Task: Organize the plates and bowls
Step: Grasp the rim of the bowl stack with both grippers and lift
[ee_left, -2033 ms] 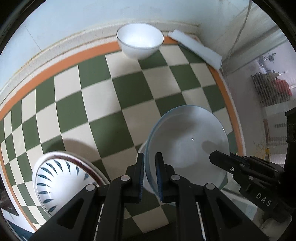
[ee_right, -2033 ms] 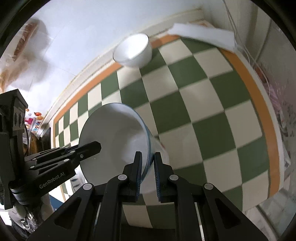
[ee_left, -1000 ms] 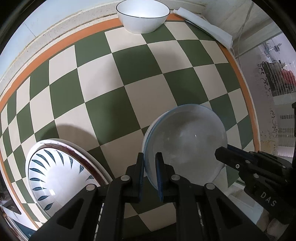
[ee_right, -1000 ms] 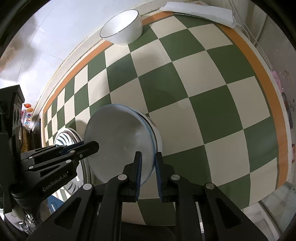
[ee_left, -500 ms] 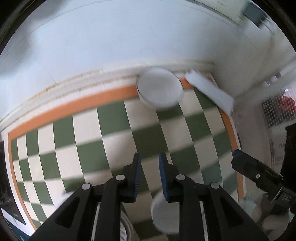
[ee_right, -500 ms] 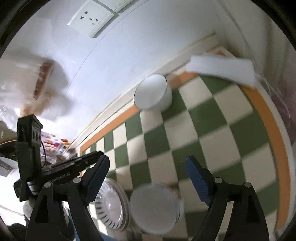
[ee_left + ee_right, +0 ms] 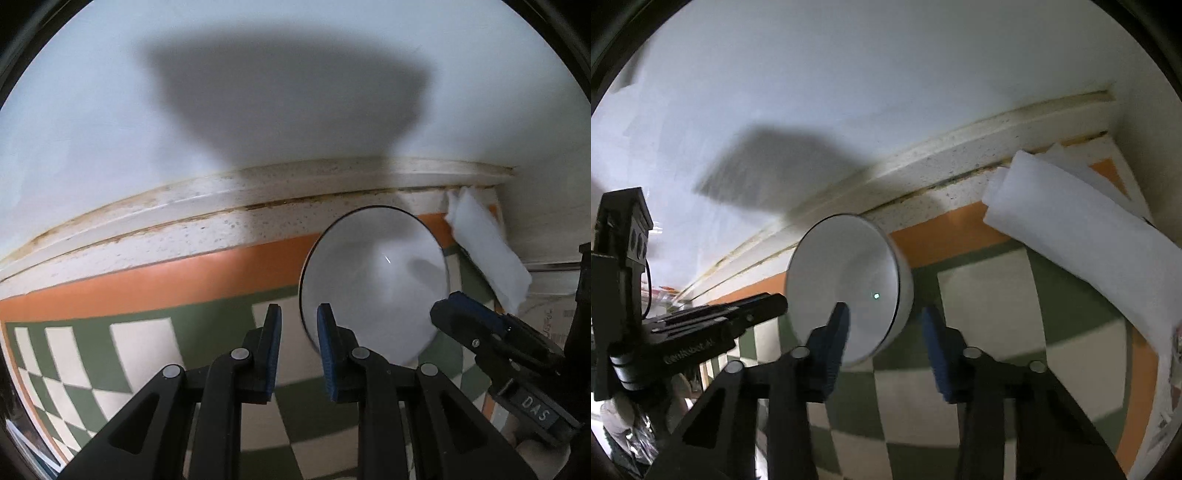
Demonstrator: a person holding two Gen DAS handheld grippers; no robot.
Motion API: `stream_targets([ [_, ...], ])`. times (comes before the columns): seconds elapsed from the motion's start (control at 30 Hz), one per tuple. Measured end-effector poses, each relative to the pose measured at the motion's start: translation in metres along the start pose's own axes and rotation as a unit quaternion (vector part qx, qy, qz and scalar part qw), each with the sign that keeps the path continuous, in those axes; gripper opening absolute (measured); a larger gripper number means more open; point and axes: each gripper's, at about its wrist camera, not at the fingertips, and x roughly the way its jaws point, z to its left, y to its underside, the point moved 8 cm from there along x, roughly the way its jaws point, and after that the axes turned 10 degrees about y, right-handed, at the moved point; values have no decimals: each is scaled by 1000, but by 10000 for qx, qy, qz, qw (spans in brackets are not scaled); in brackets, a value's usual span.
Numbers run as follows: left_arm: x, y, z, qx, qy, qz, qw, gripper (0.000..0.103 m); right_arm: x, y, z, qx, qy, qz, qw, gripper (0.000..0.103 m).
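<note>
Both grippers are at the white bowl [image 7: 373, 280] by the back wall on the checked tablecloth [image 7: 147, 339], the left gripper [image 7: 298, 345] parted at its left rim, the right gripper [image 7: 884, 345] spread wide around its right rim, neither clamping, folded white cloth [image 7: 1082, 236] just right.

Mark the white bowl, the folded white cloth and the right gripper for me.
white bowl [image 7: 846, 280]: right wrist view, inner wall.
folded white cloth [image 7: 1082, 240]: right wrist view, top surface.
right gripper [image 7: 884, 332]: right wrist view, midway between fingertips.
</note>
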Motion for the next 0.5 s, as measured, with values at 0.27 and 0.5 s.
stream_targets([
  [0.27,34,-11,2,10,84,220,9997,12,28,-7,-9,58,78,326,9994,17],
  [0.5,21,-3,-5,66,106,53,9999,12,25,1,-8,8,184,376,9991,17],
])
